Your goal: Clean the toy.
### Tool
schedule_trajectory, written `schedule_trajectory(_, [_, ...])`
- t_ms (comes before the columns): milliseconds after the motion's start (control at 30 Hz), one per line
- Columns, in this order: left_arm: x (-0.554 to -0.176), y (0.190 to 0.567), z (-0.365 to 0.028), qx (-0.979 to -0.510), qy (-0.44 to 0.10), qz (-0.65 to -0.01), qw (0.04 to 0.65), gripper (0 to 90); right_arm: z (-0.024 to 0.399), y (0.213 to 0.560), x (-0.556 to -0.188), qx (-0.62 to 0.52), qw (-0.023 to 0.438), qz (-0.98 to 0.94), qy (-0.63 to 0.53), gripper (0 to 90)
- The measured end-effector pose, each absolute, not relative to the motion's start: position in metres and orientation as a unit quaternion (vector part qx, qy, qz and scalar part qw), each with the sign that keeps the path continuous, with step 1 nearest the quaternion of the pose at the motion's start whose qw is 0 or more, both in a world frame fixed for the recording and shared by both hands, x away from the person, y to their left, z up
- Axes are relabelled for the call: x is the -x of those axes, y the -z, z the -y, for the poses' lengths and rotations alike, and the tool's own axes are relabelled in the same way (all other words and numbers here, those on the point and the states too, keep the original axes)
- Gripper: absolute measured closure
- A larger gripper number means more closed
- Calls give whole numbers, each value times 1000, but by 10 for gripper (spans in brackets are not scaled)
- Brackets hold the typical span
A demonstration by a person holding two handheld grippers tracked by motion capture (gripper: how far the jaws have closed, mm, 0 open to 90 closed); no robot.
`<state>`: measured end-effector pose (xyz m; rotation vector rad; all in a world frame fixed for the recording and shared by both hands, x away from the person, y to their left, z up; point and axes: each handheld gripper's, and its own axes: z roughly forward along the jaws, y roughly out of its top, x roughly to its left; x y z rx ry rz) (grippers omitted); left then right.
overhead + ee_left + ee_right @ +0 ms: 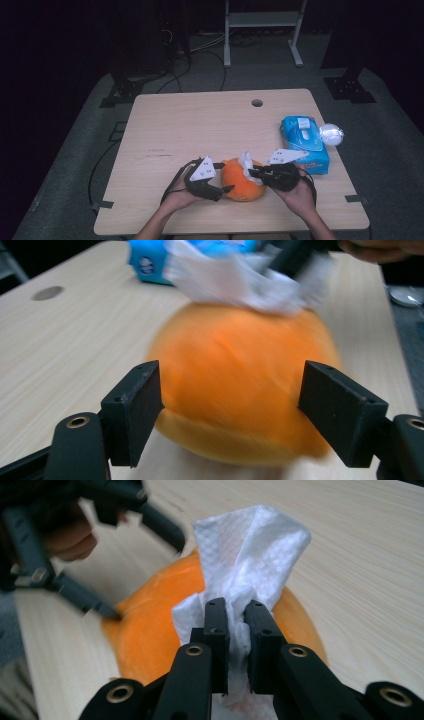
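A round orange plush-like thing (240, 184) (235, 390) (145, 640) lies near the front edge of the wooden table (200, 125). My right gripper (254, 173) (235, 605) is shut on a white tissue (246, 162) (250, 550) (235, 280) and holds it against the top of the orange thing. My left gripper (226, 190) (232, 375) (146, 580) sits at the orange thing's left side. Its jaws stand open, one on each side of it, and the pads do not clearly press.
A blue tissue pack (305, 142) (150, 260) lies at the table's right side with a shiny crumpled ball (331, 134) beside it at the edge. A round hole (257, 103) (47, 292) is near the far edge. A white stand (262, 20) is on the floor behind.
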<state>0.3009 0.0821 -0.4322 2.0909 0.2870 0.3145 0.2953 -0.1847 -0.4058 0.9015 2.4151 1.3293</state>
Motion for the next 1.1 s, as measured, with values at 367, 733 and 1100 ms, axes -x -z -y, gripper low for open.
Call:
schedule_trajectory(367, [-302, 440, -79, -859, -134, -132, 476, 268, 160, 403, -285, -265, 116, -847, -445, 807])
schedule_trajectory(733, [-303, 447, -76, -859, -137, -129, 476, 260, 170, 399, -286, -279, 122, -839, -451, 807])
schedule_trajectory(1100, [-303, 449, -76, -862, -132, -123, 474, 266, 190, 399, -298, -314, 150, -832, -431, 806])
